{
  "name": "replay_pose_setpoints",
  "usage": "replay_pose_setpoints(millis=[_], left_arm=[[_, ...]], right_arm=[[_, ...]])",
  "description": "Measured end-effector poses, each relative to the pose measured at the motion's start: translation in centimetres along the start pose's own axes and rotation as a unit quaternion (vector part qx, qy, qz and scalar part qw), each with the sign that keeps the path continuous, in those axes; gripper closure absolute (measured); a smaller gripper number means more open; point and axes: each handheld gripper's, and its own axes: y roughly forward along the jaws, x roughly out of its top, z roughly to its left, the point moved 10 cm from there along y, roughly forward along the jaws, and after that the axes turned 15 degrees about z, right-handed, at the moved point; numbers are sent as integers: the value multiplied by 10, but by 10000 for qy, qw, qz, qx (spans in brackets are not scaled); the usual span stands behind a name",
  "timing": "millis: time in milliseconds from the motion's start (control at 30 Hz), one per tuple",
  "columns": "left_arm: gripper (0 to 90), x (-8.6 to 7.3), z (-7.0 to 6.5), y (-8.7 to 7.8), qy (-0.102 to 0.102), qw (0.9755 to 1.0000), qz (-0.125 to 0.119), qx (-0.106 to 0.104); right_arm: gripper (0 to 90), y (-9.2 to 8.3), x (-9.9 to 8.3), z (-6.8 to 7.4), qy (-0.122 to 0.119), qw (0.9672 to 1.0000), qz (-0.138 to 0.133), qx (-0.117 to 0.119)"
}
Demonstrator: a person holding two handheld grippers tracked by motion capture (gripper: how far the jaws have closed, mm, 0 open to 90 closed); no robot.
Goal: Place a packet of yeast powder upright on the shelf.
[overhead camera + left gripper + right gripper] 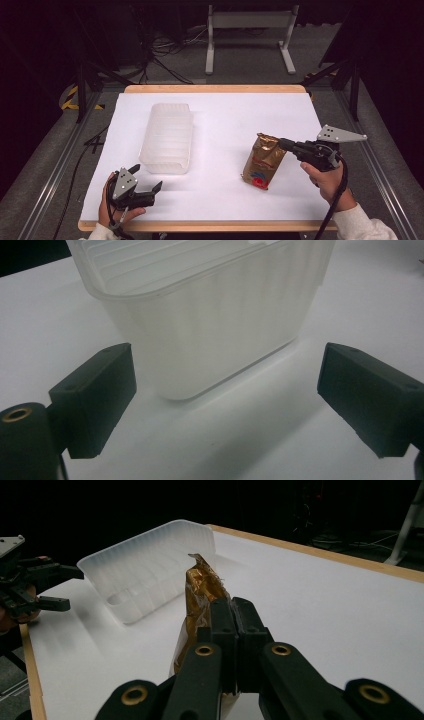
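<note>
A gold foil pouch point(263, 161) with a red and blue mark near its bottom stands tilted right of the table's middle. My right gripper point(286, 144) is shut on its crumpled top edge; in the right gripper view the pouch point(200, 587) rises just beyond the closed jaws of that gripper point(234, 611). A translucent white plastic bin point(167, 137) stands left of centre. My left gripper point(146, 180) rests open near the front left corner, its jaws pointing at the bin's near end. The bin point(210, 320) sits just past the tips of the left gripper point(225, 395), apart from them.
The white table top point(220, 200) has a wooden edge point(200, 226) along the front. Dark floor, cables and a white stand's feet point(249, 45) lie beyond the far edge. The stretch between bin and pouch is bare white surface.
</note>
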Motion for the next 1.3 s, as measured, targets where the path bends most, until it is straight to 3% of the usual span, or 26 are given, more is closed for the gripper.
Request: replay_pose_setpoints(millis=[233, 567, 1300], left_arm=[[98, -1, 0, 0, -15, 10000, 12, -20], [98, -1, -1, 0, -43, 10000, 15, -69], [98, -3, -1, -3, -39, 10000, -27, -81]], right_arm=[[887, -2, 17, 8, -297, 9995, -33, -87], [888, 5, 45, 15, -476, 9986, -210, -84], [887, 64, 118, 76, -1210, 9911, -358, 431]])
